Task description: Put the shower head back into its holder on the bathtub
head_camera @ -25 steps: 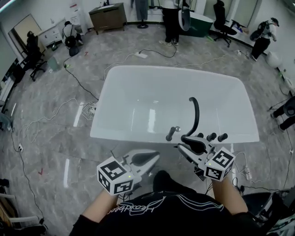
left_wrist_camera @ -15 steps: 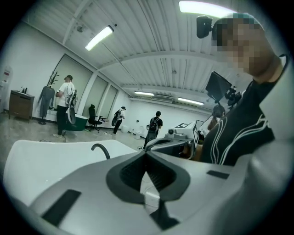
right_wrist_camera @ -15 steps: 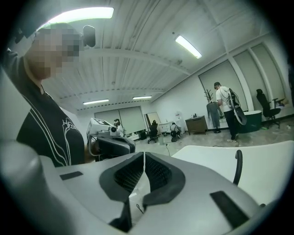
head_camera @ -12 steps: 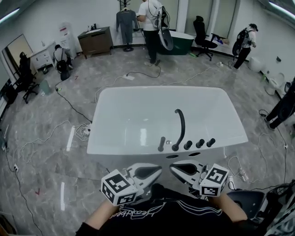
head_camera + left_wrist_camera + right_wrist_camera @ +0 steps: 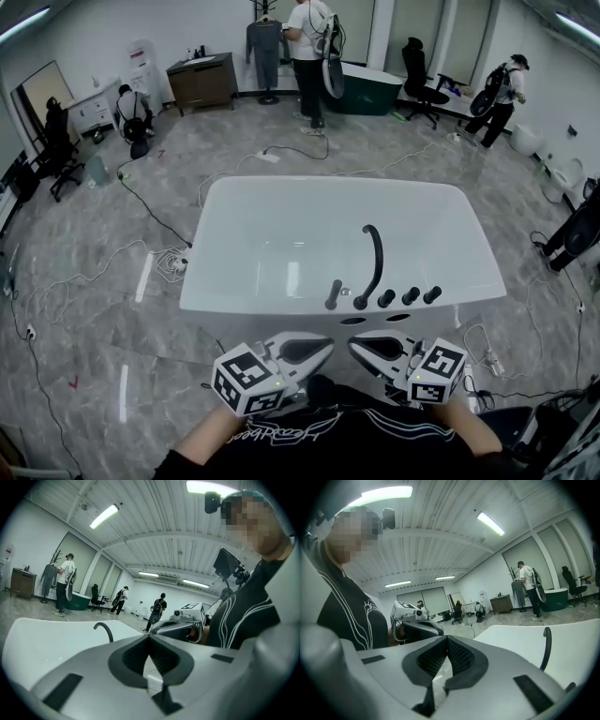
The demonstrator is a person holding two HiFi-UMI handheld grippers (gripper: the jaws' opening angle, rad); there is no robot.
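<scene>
With the grey left gripper (image 5: 323, 348) and the just-closed right gripper (image 5: 357, 345) both shut on nothing, a loosely seated dark shower head (image 5: 334, 294) could slip into the white bathtub (image 5: 234, 302).

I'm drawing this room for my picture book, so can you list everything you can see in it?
bathtub: 1, white, middle of the floor
spout: 1, black, curved, on the tub's near rim
shower head: 1, dark, upright on the near rim, left of the spout
knobs: 3, black, in a row right of the spout
second bathtub: 1, dark green, by the far wall
cabinet: 1, brown, far left
office chairs: 2, black, one at the back, one at the left
cables: several, black and white, across the grey floor
people: at least 3, around the room's far side
left gripper: 1, grey, shut, empty
right gripper: 1, grey, just closed, empty
</scene>
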